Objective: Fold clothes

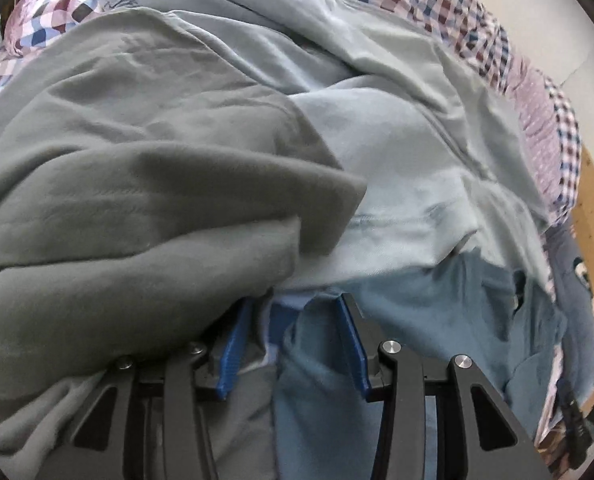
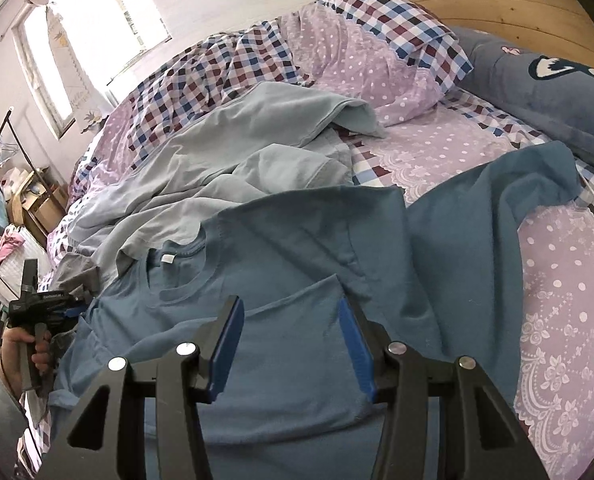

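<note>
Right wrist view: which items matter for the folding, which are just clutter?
In play:
blue T-shirt
light grey-blue garment
dark grey garment
right gripper
left gripper

Lying about:
checked pillow
navy cushion
wooden headboard
window

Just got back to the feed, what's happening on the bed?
A person is folding clothes on the bed with two handheld grippers. The right gripper is open over a blue T-shirt spread flat, one sleeve folded in. The left gripper is open at the shirt's far edge, against a pile of grey and pale-blue garments.
</note>
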Motion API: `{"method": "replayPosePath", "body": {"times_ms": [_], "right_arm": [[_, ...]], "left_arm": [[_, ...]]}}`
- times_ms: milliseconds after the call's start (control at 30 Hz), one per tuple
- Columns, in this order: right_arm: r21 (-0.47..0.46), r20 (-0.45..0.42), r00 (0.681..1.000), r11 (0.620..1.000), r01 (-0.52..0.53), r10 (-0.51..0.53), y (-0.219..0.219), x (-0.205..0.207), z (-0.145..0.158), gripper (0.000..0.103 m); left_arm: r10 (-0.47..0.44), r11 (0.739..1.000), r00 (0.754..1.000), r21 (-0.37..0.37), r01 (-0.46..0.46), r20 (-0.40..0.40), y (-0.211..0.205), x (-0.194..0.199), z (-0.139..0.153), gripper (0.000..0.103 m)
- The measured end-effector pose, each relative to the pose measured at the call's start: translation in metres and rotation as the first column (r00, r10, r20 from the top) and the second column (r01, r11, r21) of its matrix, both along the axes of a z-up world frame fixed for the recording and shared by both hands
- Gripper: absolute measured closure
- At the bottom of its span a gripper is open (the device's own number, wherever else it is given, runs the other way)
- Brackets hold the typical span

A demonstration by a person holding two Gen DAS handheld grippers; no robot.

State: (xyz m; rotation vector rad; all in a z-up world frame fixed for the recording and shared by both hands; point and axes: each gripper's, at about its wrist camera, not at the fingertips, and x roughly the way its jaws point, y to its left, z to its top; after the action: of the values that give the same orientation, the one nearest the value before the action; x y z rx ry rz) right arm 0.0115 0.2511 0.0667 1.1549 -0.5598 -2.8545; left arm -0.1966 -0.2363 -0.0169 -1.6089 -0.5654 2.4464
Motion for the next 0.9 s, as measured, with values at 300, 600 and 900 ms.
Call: {"method": "replayPosePath", "body": {"times_ms": [300, 600, 900], "right_arm": [[-0.028, 0.015, 1.0, 0.999, 0.014, -0.014, 0.002, -0.004, -0.005, 0.05], [-0.035, 0.019, 0.999, 0.999, 0.033, -0.032, 0.006, -0.003, -0.004, 0.05], [-0.047, 0.018, 0.999, 0.998, 0.041, -0.04, 0.008, -0.002, -0.004, 0.05]], "left_arm": [[-0.057, 0.99, 0.995, 0.125, 0.067, -0.082, 0.014, -0.003, 0.014, 0.1], [0.115, 0.972, 0.979, -0.186, -0.145, -0.167, -0.029, 0.008, 0.051, 0.103], [-0.089, 0.994, 0.995, -0.072, 0.086, -0.042, 0.016, 0.007, 0.027, 0.056]]}}
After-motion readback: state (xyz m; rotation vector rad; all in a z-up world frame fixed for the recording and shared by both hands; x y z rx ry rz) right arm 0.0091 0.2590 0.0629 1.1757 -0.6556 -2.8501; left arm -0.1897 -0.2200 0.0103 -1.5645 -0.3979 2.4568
